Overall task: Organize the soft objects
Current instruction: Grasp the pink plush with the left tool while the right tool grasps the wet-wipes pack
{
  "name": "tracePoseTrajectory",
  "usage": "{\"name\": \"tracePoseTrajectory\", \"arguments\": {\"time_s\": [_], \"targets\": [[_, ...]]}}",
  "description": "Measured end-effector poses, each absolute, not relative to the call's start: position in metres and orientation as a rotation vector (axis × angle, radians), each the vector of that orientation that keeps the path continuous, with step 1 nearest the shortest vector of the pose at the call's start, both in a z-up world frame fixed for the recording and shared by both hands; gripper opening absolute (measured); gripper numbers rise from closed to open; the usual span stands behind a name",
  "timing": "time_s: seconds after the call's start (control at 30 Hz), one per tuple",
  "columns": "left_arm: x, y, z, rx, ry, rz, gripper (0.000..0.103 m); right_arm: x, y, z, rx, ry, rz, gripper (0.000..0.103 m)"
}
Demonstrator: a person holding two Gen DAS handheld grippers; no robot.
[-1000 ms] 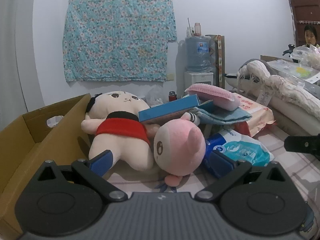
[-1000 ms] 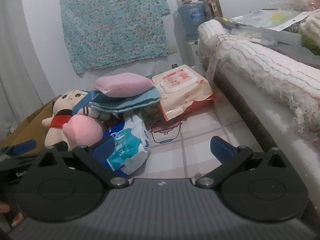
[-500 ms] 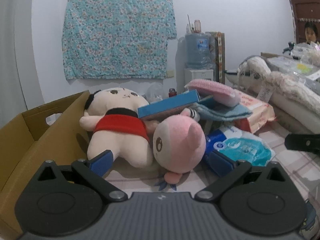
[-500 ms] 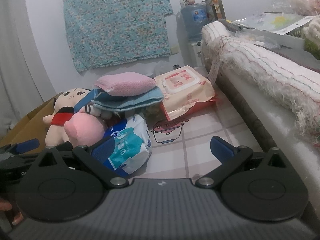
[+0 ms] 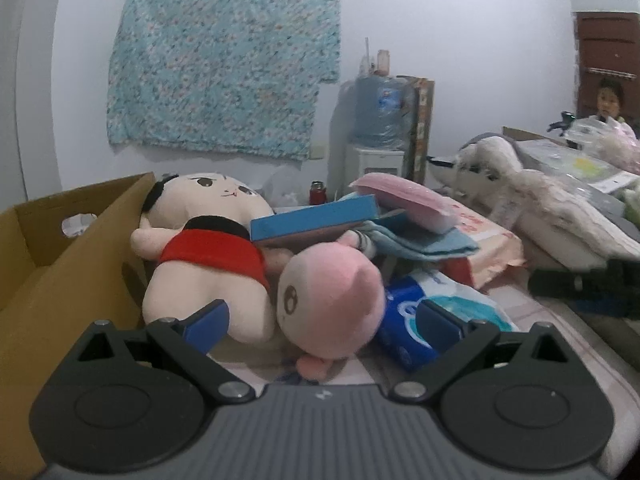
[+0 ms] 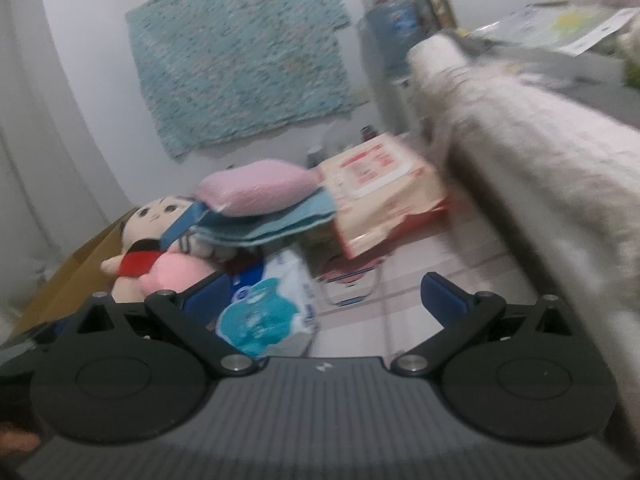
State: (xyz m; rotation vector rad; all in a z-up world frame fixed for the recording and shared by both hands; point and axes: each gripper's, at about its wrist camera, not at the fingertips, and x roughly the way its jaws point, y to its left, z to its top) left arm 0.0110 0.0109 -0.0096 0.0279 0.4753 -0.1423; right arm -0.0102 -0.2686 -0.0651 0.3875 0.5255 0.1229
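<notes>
Closing in on the pile, the left gripper has come nearer than a moment ago, jaws wide and empty. From left: the box, the doll, the pink plush now between the fingers, the tissue pack. The right gripper, also open, swings blurred. A grasp on the plush seems next.

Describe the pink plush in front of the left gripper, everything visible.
The pink plush is a rounded, fuzzy soft toy, pale at the face and pinker toward the top, with a dark round eye and a small pink nub underneath. It lies on the checked surface between the open fingers of the left gripper, ungripped. It leans against the doll in red on one side and the blue tissue pack on the other, under the tilted blue box.
</notes>
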Motion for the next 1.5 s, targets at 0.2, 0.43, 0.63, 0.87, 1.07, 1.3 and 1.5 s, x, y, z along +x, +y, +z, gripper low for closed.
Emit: {"name": "tracePoseTrajectory", "arguments": {"time_s": [0.2, 0.43, 0.63, 0.87, 1.07, 1.3, 1.5], "targets": [[0.051, -0.002, -0.012, 0.094, 0.494, -0.193, 0.096, 0.007, -0.246, -0.078, 0.325, 0.605, 0.184, 0.102], [0.077, 0.003, -0.034, 0.018, 0.642, -0.164, 0.077, 0.012, -0.233, -0.085, 0.260, 0.620, 0.199, 0.102], [0.064, 0.002, -0.032, 0.068, 0.627, -0.167, 0.072, 0.011, -0.230, -0.086, 0.258, 0.622, 0.220, 0.102], [0.028, 0.022, -0.020, 0.028, 0.625, -0.189, 0.072, 0.005, -0.240, -0.083, 0.309, 0.606, 0.221, 0.102], [0.017, 0.031, -0.018, 0.058, 0.585, -0.160, 0.073, -0.002, -0.244, -0.077, 0.309, 0.559, 0.202, 0.102], [0.023, 0.040, -0.023, -0.036, 0.639, -0.199, 0.073, 0.015, -0.240, -0.087, 0.371, 0.645, 0.274, 0.102], [0.024, 0.036, -0.028, -0.028, 0.649, -0.195, 0.073, 0.023, -0.215, -0.091, 0.207, 0.697, 0.250, 0.102]]}}
